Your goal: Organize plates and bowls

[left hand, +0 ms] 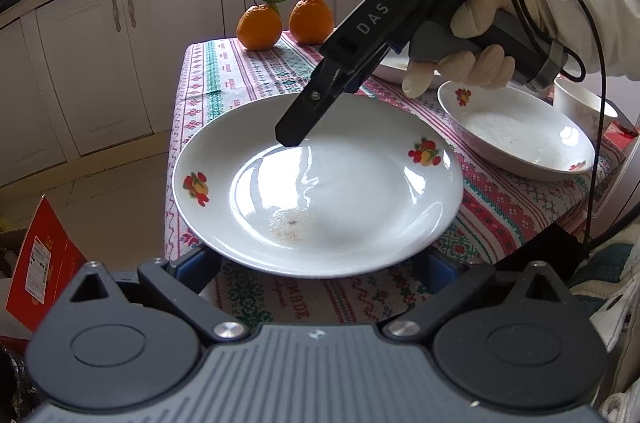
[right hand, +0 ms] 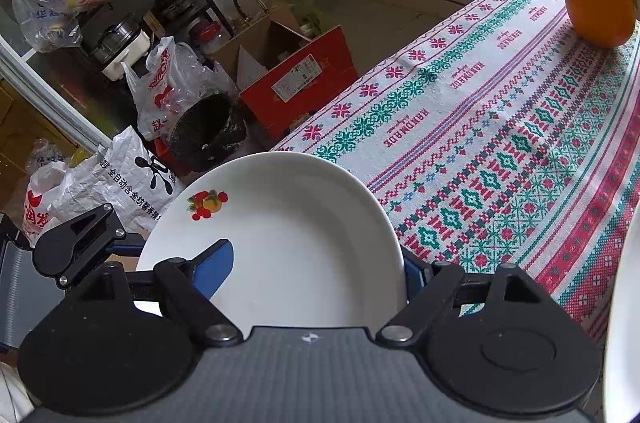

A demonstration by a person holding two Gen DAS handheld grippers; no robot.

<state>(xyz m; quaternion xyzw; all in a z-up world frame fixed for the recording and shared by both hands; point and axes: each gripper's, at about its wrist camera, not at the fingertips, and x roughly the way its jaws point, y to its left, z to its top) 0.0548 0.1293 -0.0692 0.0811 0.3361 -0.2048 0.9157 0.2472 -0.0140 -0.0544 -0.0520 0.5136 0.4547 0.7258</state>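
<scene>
Patterned tablecloth [left hand: 248, 79] carries a second fruit-print dish [left hand: 516, 135] unstacked. Right gripper [right hand: 316, 263] clamps the fruit-print plate [left hand: 316, 183] at the table's edge (left gripper [left hand: 316, 263] spread beneath); stacking remains, I judge.

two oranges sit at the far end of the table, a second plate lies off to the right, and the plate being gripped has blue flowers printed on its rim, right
Not quite. The plate carries red and yellow fruit motifs on its rim, not blue flowers; the left wrist view shows this. The rest holds: two oranges sit at the far end of the table, and a second plate lies off to the right.
</scene>
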